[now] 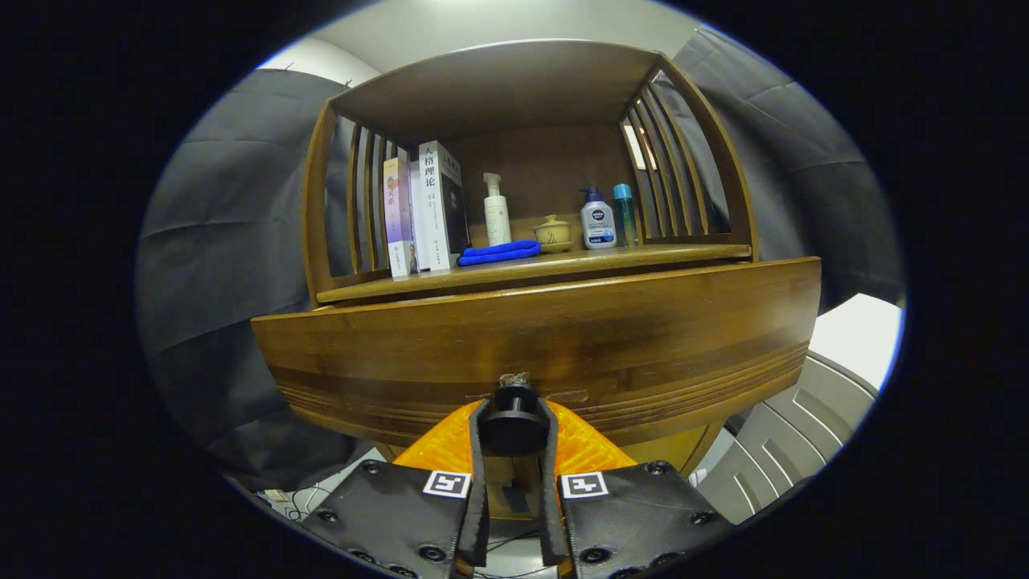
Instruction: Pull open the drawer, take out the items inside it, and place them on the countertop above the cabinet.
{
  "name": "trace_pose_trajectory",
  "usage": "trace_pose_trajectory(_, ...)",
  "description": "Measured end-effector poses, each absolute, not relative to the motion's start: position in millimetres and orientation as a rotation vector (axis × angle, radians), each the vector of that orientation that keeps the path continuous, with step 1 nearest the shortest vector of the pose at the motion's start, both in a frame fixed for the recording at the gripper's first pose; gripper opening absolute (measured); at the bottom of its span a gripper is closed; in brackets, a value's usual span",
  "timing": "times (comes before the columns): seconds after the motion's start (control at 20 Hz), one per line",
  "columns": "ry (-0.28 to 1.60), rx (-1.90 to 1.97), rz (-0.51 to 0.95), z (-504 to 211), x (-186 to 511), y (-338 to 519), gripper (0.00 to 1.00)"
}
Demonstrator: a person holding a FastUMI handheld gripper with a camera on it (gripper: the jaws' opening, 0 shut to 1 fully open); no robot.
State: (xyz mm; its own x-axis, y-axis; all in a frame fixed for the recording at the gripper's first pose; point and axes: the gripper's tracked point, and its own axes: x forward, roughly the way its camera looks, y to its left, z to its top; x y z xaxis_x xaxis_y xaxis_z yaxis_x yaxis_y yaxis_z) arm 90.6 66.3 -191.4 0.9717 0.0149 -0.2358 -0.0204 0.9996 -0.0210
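Observation:
The wooden drawer front (563, 338) of the cabinet stands right ahead of me, wide and close. A round dark knob (513, 425) juts from its lower middle. My gripper (514, 418) is shut on that knob, one finger pressing each side of it. The drawer's inside is hidden behind its front. Above the drawer runs the countertop (659, 256), which carries upright books (424, 211), a white pump bottle (496, 212), a folded blue cloth (500, 252), a small lidded pot (551, 233), a blue-capped lotion bottle (597, 220) and a teal bottle (625, 212).
A slatted wooden hutch (498, 88) roofs the countertop, with bars on both sides. Black cloth hangs left and right of the cabinet. A grey panelled surface (804, 434) lies low on the right. Cables (305, 503) lie on the floor below left.

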Motion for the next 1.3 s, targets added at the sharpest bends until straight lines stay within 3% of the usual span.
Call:
trace_pose_trajectory(0.75, 0.231, -0.033, 0.027, -195, 58, 71, 0.28)
trace_pose_trajectory(1.2, 0.068, -0.039, 0.066, -118, 51, 69, 0.90)
trace_pose_trajectory(1.3, 0.061, -0.027, 0.074, -103, 57, 66, 0.91)
